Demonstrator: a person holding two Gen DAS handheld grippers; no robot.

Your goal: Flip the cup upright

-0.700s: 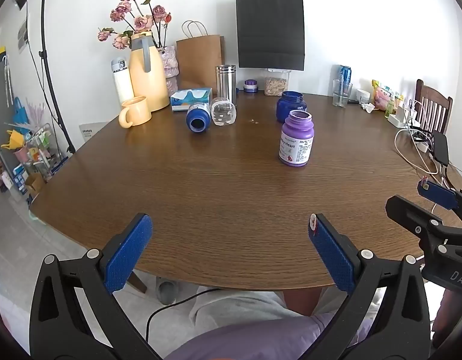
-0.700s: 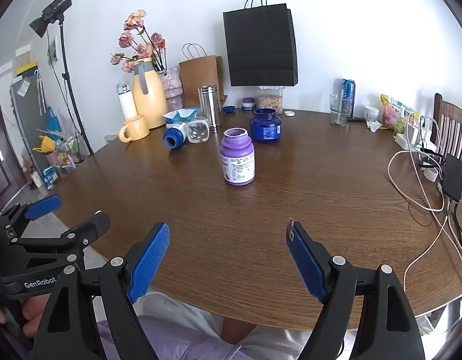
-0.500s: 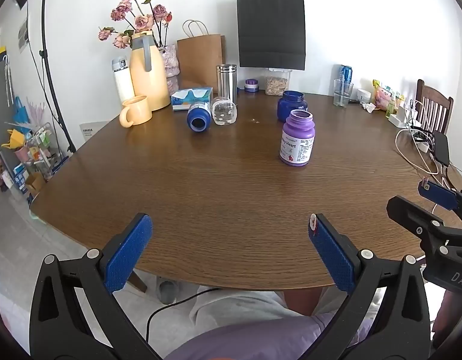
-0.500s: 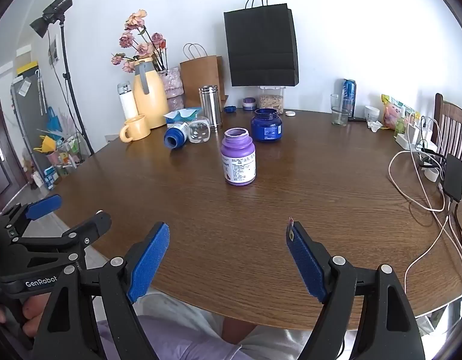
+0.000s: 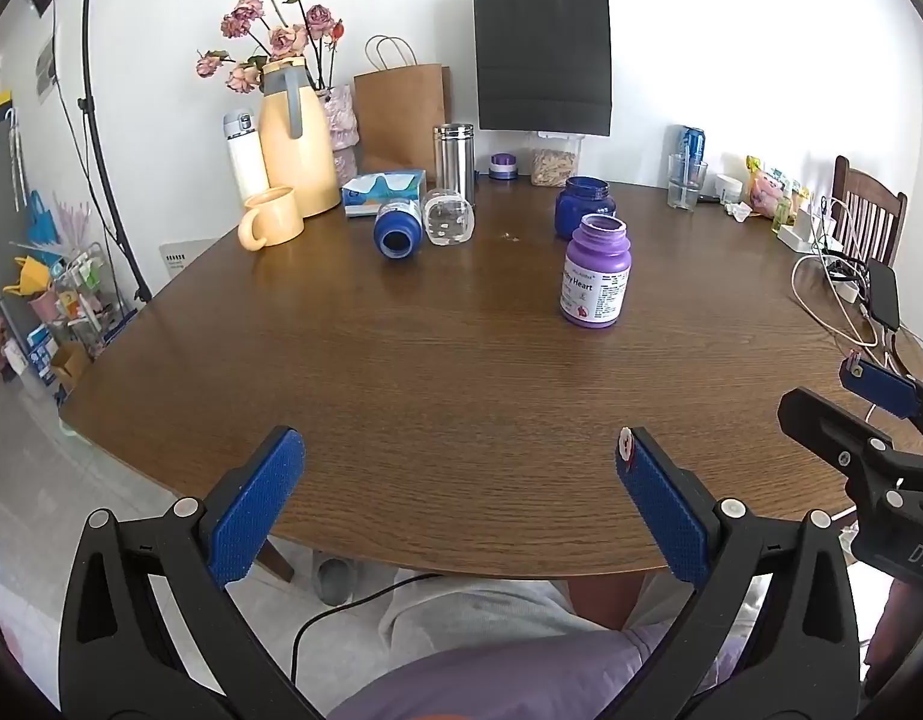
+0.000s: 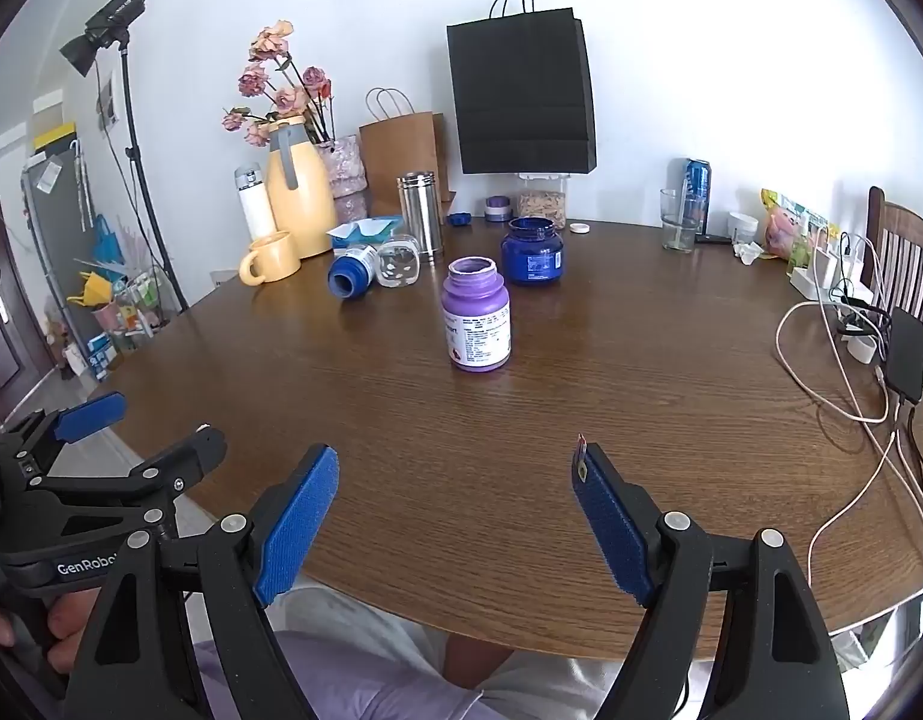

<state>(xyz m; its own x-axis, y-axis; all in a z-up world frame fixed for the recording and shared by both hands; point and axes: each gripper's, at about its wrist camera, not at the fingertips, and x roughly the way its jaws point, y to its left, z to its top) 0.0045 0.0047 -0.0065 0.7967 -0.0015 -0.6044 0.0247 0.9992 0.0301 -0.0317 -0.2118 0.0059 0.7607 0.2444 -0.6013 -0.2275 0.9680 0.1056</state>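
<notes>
Both grippers agape, table-edge level

Readable text on the jar and the gripper bodies

The purple jar has a white label reading "Heart"; its smaller print is illegible. The left hand-held gripper body bears "GenRobo", cut off; the right hand-held gripper shows "DA", cut off.

The worktop is glossy, grained brown wood. The purple bottle looks like smooth plastic with a paper label. The flask is shiny metal; the brown bag is matt paper.
</notes>
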